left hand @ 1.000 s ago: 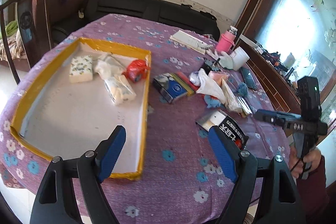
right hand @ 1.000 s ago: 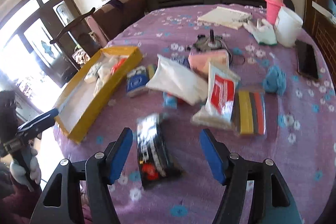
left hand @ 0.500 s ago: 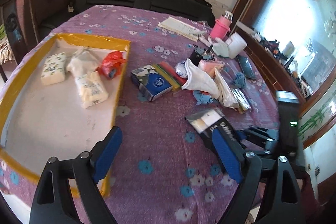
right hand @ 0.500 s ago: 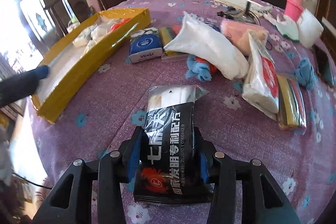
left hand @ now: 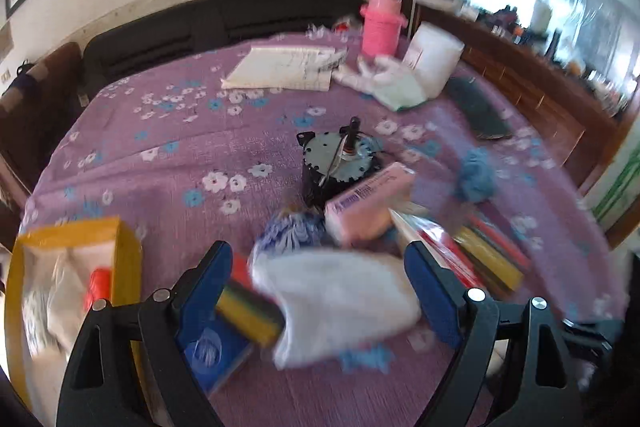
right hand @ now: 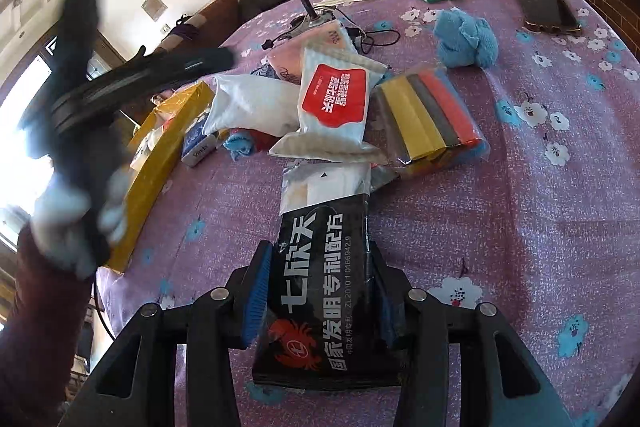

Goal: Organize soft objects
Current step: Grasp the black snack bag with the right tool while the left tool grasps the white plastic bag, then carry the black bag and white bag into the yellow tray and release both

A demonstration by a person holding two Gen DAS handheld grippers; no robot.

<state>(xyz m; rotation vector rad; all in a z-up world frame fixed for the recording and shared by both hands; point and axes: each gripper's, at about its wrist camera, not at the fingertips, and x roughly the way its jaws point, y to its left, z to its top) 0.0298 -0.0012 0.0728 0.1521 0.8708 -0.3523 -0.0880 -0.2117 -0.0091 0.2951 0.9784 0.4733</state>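
Yellow tray (right hand: 160,163) at table's left edge. Left gripper (left hand: 320,291) spread wide over white pouch (left hand: 340,299), apparently not touching; view blurred. Right gripper (right hand: 320,291) pinching black packet (right hand: 324,291) near table's front edge.

Our right gripper (right hand: 320,291) has closed its fingers (right hand: 256,295) on the black packet (right hand: 324,291). Our left gripper (left hand: 320,287) has swung from the yellow tray (left hand: 128,251), now lower left, over the white pouch (left hand: 340,299).
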